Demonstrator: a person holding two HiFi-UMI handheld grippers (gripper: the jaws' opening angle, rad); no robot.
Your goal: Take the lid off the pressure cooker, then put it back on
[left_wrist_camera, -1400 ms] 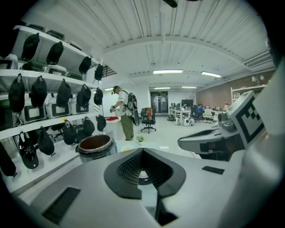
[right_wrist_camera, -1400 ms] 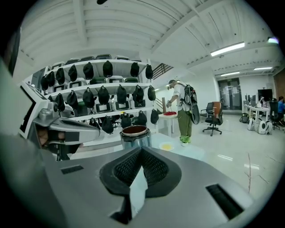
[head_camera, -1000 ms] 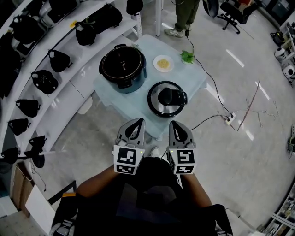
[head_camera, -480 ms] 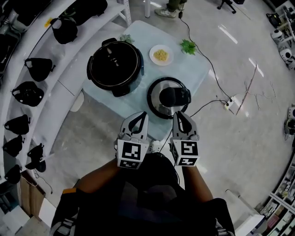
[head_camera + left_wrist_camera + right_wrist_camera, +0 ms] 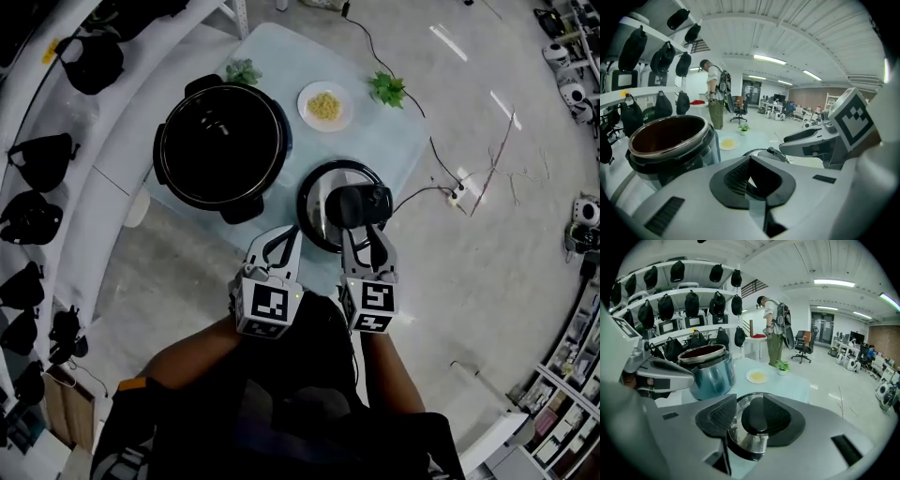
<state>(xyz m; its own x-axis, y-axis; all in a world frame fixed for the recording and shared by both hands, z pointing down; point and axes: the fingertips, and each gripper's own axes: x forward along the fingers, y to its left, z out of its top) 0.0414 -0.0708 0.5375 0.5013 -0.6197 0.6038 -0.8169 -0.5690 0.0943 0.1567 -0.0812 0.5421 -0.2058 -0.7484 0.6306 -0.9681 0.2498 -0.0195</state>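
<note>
Treat the lid (image 5: 314,202) as heavy, rigid, slick steel and take its black handle (image 5: 354,203), unpinched ahead of right tongs (image 5: 364,236) just spread apart, left tongs (image 5: 286,239) pressed together.

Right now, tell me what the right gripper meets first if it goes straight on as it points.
Probably the black handle of the lid, dead ahead between the jaws of the right gripper, which have just been opening and grip nothing. Depth is unclear.
</note>
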